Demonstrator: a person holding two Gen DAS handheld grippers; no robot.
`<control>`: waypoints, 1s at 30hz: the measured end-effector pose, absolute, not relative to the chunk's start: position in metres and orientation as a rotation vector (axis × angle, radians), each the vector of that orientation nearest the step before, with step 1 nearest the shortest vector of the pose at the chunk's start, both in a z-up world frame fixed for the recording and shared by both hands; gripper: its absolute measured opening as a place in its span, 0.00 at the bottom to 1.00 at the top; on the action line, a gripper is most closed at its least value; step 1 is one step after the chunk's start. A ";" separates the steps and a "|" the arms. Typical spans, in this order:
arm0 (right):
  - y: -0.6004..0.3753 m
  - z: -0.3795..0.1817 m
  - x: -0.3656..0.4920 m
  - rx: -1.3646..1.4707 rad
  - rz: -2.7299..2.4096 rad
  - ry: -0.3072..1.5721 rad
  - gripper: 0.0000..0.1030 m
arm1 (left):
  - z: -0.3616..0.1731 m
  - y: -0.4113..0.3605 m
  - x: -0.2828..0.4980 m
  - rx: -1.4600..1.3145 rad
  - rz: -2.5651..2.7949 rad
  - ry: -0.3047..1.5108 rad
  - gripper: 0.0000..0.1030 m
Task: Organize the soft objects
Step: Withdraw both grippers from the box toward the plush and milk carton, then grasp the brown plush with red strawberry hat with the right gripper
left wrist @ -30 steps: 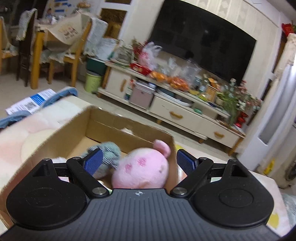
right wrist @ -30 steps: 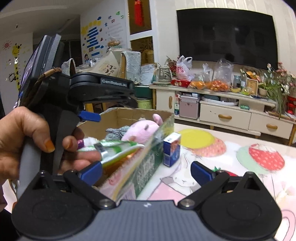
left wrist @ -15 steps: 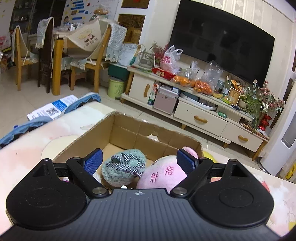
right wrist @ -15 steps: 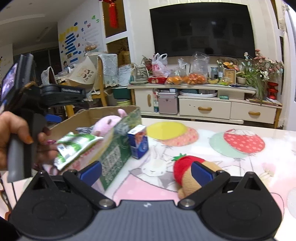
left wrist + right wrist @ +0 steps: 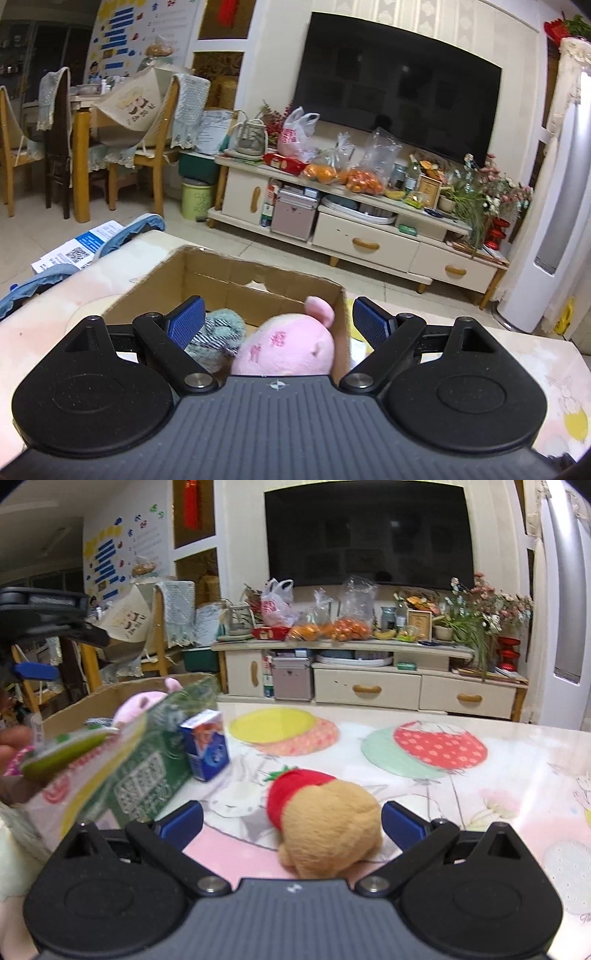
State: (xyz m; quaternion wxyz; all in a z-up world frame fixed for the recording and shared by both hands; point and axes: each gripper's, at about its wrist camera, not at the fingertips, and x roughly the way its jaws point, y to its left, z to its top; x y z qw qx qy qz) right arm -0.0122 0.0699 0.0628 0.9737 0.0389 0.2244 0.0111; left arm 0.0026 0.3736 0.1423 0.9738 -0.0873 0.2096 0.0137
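Note:
A cardboard box (image 5: 192,271) sits on the table with a pink plush pig (image 5: 286,345) and a grey-green knitted plush (image 5: 221,332) inside. My left gripper (image 5: 277,321) hovers open just above and behind them, holding nothing. In the right wrist view a tan plush with a red strawberry cap (image 5: 325,819) lies on the table between the wide-open fingers of my right gripper (image 5: 291,819). The box (image 5: 122,775) stands to its left, the pig's head (image 5: 140,707) showing over the rim. The left gripper (image 5: 37,635) appears at the far left edge.
A small blue drink carton (image 5: 205,749) stands beside the box. A green packet (image 5: 74,746) lies over the box's near corner. The table carries a patterned cloth (image 5: 424,753). Beyond it are a TV cabinet (image 5: 369,686) and dining chairs (image 5: 55,147).
The right gripper has swung right and forward, so the tan plush now lies between its fingers. The left gripper has pulled back slightly over the box, its fingers still open.

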 end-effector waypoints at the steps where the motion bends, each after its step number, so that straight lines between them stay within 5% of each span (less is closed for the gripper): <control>1: 0.068 0.061 -0.011 0.081 0.020 0.458 0.99 | 0.142 0.372 0.000 -0.179 0.013 0.424 1.00; 22: 0.037 0.035 0.031 0.057 0.092 0.501 0.98 | 0.122 0.328 -0.009 -0.062 -0.198 0.463 1.00; 30: 0.028 0.033 0.035 0.080 0.164 0.513 0.79 | 0.105 0.305 -0.009 -0.007 -0.191 0.475 1.00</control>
